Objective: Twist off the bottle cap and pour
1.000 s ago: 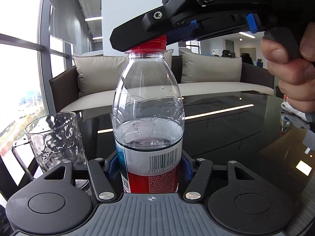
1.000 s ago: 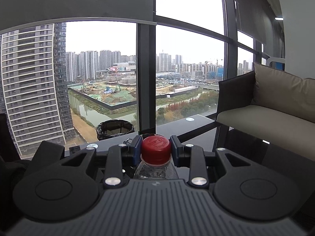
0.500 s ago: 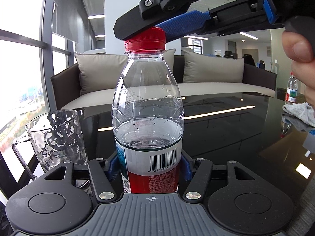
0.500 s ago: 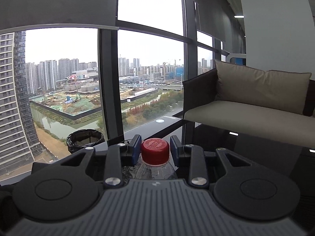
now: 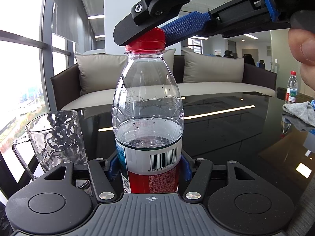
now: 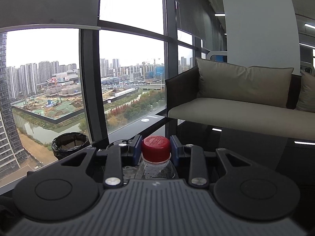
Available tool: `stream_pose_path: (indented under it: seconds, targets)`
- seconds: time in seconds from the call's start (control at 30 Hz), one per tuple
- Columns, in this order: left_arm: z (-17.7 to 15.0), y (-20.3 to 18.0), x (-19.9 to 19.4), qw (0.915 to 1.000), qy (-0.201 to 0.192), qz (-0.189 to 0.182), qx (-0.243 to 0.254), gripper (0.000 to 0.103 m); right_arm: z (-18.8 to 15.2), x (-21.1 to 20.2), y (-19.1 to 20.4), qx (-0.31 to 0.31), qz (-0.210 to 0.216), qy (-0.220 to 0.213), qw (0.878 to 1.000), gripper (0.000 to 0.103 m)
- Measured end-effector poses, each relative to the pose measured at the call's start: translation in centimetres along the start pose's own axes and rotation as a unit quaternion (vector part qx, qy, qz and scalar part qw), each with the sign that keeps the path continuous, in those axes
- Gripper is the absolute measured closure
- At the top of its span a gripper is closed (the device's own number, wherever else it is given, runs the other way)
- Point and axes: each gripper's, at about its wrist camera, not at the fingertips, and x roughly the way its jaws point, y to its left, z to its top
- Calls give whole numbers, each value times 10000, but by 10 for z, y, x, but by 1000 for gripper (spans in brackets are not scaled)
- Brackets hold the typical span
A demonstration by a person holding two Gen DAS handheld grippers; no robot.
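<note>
Left wrist view: my left gripper [image 5: 149,166] clamps the upright bottle [image 5: 147,108] while my right gripper [image 6: 156,150], reaching level from above, pinches its red cap [image 6: 156,147].

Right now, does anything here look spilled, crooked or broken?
Nothing stands out. The bottle stands upright with its red cap on, the glass mug beside it is upright, and the dark table shows no spill.

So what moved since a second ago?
The right gripper, fingers clamped on the red cap, swung round the bottle top, so its view slid from the window toward the sofa. The left gripper kept holding the bottle; the glass mug stayed put.
</note>
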Motion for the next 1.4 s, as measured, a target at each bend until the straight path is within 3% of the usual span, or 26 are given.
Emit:
stream_pose_path:
  seconds: [0.13,0.27,0.43,0.67,0.8,0.93,1.07,1.2,1.4]
  targets:
    - [0,2,0,10000,6,-22,-15,48,-4,1,6,-207,-86,-41,9997,71]
    - [-1,2,0,10000,-14,3,-11,48,-7,0,-2,-425,161,-134,9989,71]
    - [-2,1,0,10000,-24,-10,11,48,-3,2,-21,-746,799,-128,9939,72]
    - [-2,-1,2,10000,-36,-13,44,49,6,12,-51,-1325,1804,-198,9744,72]
    - [-2,-1,2,10000,-56,-19,62,49,12,15,-63,-1299,2292,-117,9646,72]
    - [-1,-3,2,10000,-49,-9,58,49,13,9,-60,-1087,2073,-74,9722,72]
    - [-1,-5,3,10000,-45,35,64,49,7,-2,-34,-737,1101,-125,9911,72]
    - [-2,-4,3,10000,-41,-14,22,49,1,-6,-15,-385,324,-231,9985,72]
    - [-2,4,3,10000,-33,-51,10,49,-2,0,-18,-515,587,-290,9965,72]
